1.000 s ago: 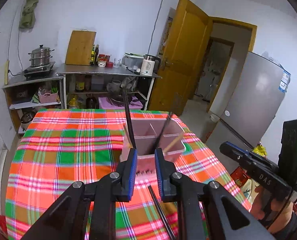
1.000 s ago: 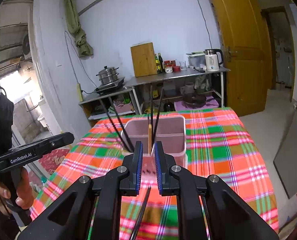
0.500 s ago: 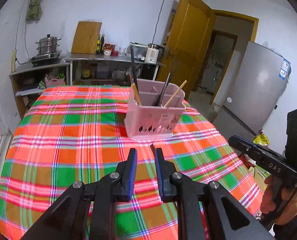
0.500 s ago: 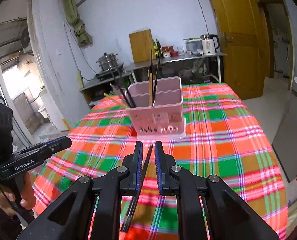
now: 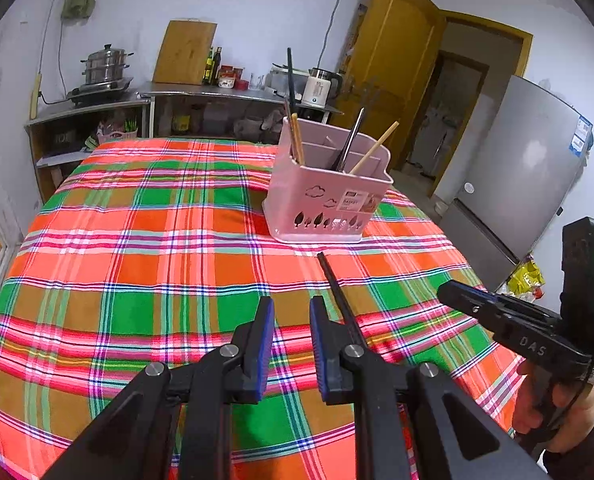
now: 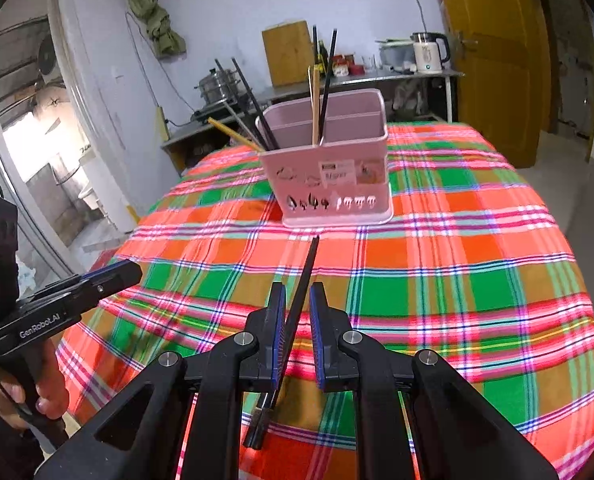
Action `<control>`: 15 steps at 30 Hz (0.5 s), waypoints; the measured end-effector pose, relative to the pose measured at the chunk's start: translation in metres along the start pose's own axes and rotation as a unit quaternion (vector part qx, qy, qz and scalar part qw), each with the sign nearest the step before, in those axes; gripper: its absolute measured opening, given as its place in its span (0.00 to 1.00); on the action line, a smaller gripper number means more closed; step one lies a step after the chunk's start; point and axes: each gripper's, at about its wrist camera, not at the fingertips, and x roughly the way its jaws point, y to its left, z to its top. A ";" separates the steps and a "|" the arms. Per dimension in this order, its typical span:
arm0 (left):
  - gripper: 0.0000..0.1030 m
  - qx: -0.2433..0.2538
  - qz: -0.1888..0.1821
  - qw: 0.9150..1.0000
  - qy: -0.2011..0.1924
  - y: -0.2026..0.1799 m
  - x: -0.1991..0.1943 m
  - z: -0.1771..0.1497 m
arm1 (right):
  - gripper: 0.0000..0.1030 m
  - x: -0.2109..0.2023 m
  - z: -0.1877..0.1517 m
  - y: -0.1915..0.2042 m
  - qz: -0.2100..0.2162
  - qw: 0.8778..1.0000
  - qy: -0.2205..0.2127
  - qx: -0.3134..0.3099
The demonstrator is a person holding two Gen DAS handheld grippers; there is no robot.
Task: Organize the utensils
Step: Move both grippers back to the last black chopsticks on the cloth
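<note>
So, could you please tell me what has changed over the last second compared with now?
Both grippers have pulled back from the pink utensil holder, which now sits farther off. The right gripper now straddles the black chopsticks lying on the plaid tablecloth, fingers apart, not visibly gripping. The left gripper is open and empty. The holder and the utensils inside it stayed put.

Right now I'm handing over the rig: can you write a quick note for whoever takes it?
Left gripper: open, holding nothing, above the plaid tablecloth.
Right gripper: open, straddling the black chopsticks lying on the cloth, not gripping them.
Pink plastic utensil caddy: upright just beyond the chopsticks' far tip, already holding several black and wooden chopsticks.
Left to do: grip the loose black chopsticks and stand them in the caddy.
</note>
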 end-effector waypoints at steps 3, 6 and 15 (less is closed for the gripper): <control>0.17 -0.007 0.000 1.000 0.008 0.005 0.008 -0.002 | 0.12 0.018 -0.004 0.002 0.000 1.000 0.021 -0.001; 0.17 -0.012 0.001 1.000 0.016 0.010 0.015 -0.005 | 0.12 0.035 -0.008 0.005 0.001 0.999 0.040 -0.002; 0.17 -0.030 0.002 0.999 0.032 0.027 0.030 -0.010 | 0.12 0.089 -0.018 0.006 -0.018 0.995 0.103 0.001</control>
